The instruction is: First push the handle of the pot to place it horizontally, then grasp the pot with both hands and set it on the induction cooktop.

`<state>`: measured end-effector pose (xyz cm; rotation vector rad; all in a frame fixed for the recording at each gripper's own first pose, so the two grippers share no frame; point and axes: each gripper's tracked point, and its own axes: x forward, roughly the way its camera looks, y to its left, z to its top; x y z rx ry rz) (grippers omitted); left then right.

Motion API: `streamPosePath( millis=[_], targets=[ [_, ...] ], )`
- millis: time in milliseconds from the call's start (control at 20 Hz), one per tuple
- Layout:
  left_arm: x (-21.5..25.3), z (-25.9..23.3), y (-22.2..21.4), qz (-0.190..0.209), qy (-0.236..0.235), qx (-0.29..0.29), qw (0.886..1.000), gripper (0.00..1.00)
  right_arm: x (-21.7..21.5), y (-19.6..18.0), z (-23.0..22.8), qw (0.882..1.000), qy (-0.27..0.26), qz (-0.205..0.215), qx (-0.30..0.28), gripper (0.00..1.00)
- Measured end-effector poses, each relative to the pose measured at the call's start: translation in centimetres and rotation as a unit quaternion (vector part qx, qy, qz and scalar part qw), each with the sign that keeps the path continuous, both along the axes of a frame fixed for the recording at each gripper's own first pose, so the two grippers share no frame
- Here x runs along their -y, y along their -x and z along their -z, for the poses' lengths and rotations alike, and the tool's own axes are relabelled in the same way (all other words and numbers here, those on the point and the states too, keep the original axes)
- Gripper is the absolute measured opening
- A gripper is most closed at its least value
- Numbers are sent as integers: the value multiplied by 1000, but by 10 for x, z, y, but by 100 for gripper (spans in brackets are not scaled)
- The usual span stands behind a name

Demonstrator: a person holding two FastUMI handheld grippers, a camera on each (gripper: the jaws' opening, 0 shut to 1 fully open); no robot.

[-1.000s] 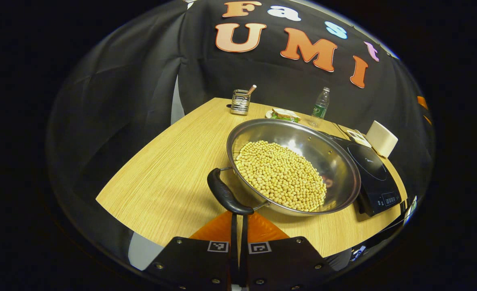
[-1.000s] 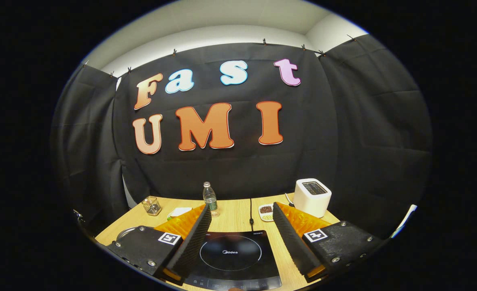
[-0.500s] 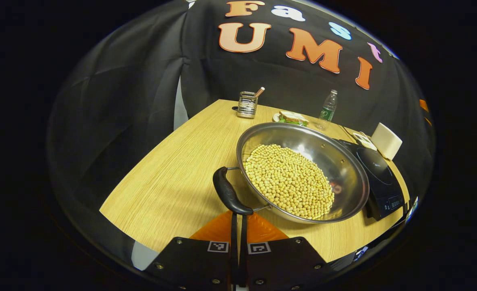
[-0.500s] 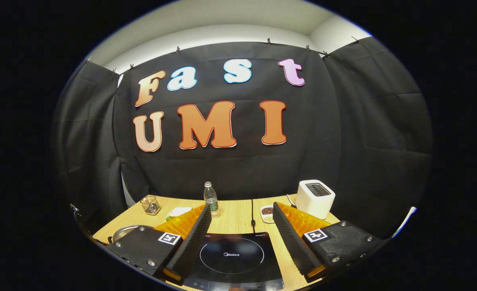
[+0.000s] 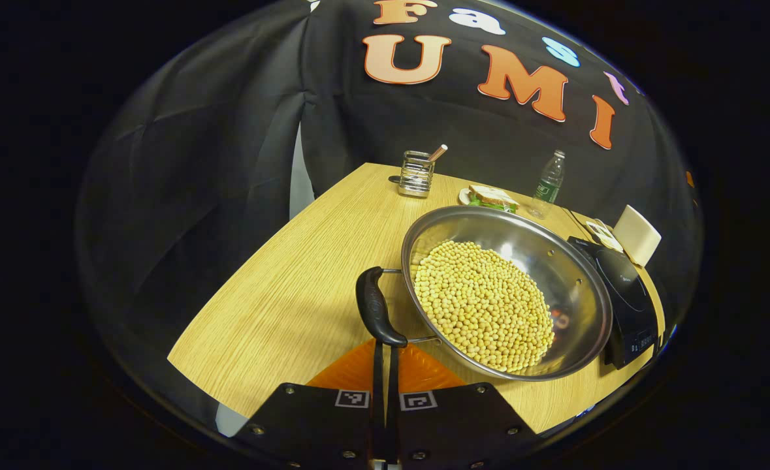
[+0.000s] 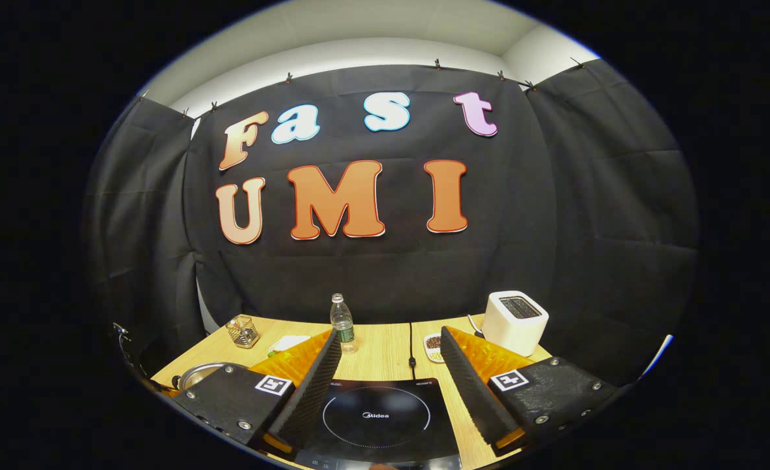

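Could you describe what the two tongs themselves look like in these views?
Both the left tongs and right tongs have dark, screw-fastened bodies, each half bearing a square black-and-white marker. Ridged panels back the fingers; the right tongs' finger faces look finely ribbed.

Shiny steel pot [image 5: 574, 287], matt black plastic handle [image 5: 375, 313], wood-grain table [image 5: 293, 287].

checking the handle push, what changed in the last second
In the left gripper view the left tool, fingers together, pushes on the near end of the pot's black handle, and the pot has swung: the handle lay slanted before and now runs more nearly upright in that view. The right tool stayed open over the induction cooktop. The soybeans stayed inside.
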<state>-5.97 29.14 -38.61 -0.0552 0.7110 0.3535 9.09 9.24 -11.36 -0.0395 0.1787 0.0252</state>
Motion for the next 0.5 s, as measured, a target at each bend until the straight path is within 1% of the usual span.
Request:
streamPosePath(
  millis=[250,500],
  targets=[
    [-12,1,-13,0,-2,2,1000,2,-3,-11,3,1000,1,0,0,95],
    [-21,2,-24,9,-5,-1,1000,2,-6,-15,5,1000,6,3,1,95]
  ],
)
